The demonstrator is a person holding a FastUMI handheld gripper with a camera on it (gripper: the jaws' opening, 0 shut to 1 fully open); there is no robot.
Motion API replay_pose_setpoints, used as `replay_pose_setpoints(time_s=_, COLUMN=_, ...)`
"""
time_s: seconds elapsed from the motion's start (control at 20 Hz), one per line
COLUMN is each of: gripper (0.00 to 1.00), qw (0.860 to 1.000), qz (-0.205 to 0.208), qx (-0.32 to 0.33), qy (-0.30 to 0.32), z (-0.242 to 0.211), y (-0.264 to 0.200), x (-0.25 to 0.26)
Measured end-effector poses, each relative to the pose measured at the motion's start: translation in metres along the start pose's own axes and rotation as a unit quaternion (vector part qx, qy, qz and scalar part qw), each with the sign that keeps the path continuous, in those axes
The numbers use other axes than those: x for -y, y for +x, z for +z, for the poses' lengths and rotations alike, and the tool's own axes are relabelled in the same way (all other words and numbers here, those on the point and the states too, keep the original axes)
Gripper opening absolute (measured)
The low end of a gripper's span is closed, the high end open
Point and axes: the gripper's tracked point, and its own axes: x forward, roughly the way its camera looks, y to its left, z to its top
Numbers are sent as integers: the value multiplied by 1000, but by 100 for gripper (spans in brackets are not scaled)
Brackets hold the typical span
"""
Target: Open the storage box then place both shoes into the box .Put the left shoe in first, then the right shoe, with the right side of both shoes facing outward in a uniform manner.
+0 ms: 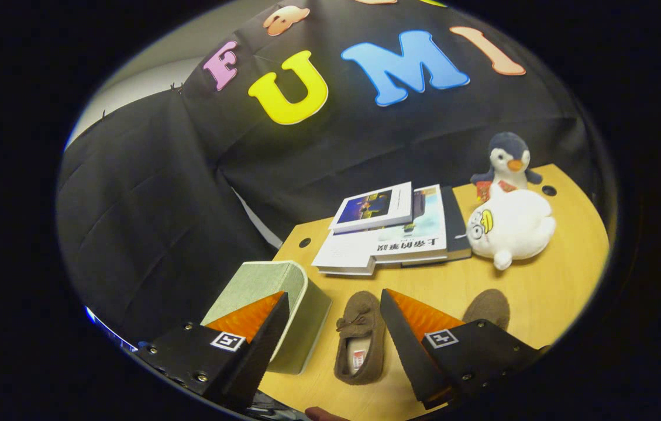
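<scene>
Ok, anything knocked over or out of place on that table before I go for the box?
Only the white plush duck, toppled on its side beside the book stack. The storage box is shut; brown shoes sit flat. The gripper hangs open.

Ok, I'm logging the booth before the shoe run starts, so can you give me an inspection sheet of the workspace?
Surface: wooden table, with small round holes.
Job's things: green storage box, lid closed, ahead of one finger; brown shoe between the fingers; second brown shoe partly hidden behind the other finger.
Clutter: stack of books; white plush toy; penguin plush behind it.
Grippers: gripper open, holding nothing, above the table.
Cables: nothing seen.
Surroundings: black cloth wall behind and beside the table.
</scene>
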Motion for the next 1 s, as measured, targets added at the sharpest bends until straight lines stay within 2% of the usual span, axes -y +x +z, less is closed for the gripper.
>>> replay_pose_setpoints(time_s=0.25, gripper=96, qw=991, qz=102, qx=-65, qy=58, z=-31, y=38, x=-28)
replay_pose_setpoints(time_s=0.4, gripper=97, qw=980, qz=153, qx=-108, qy=61, z=-53, y=59, x=-43)
replay_pose_setpoints(time_s=0.75, gripper=97, qw=957, qz=215, qx=-178, qy=81, z=-99, y=101, x=-70)
replay_pose_setpoints(time_s=1.0, gripper=97, qw=924, qz=275, qx=-213, qy=159, z=-111, y=114, x=-91)
